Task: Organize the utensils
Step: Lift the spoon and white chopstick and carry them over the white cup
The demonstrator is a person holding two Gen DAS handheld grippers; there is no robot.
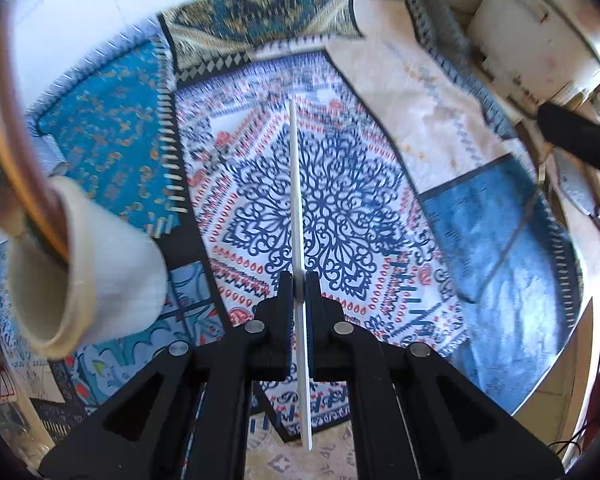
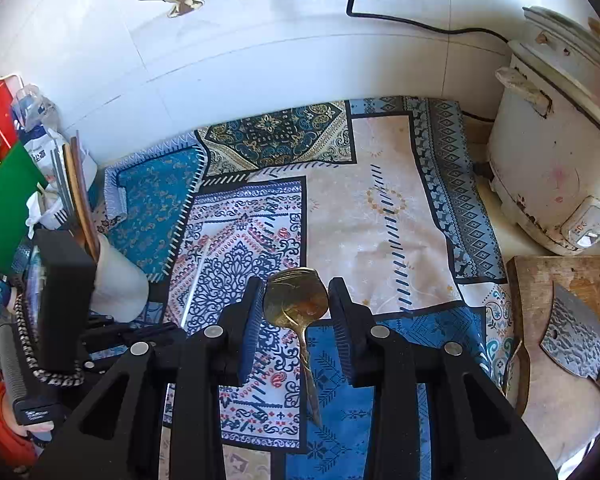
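- The left view is smeared by motion, so the patterned cloth [image 1: 320, 208] reads as streaks there.
- The left tongs [image 1: 299, 280] are clamped on a thin white stick [image 1: 296, 184], seen edge-on; what utensil it is cannot be told.
- The right tongs [image 2: 294, 296] grip a brass spoon [image 2: 296, 296] by its bowl, handle hanging toward the camera.
- A cream holder [image 1: 88, 272] with wooden utensils stands left of the stick.
- On the worktop's right are a white cooker [image 2: 552, 160] and a cleaver [image 2: 572, 336] on a board [image 2: 540, 280].
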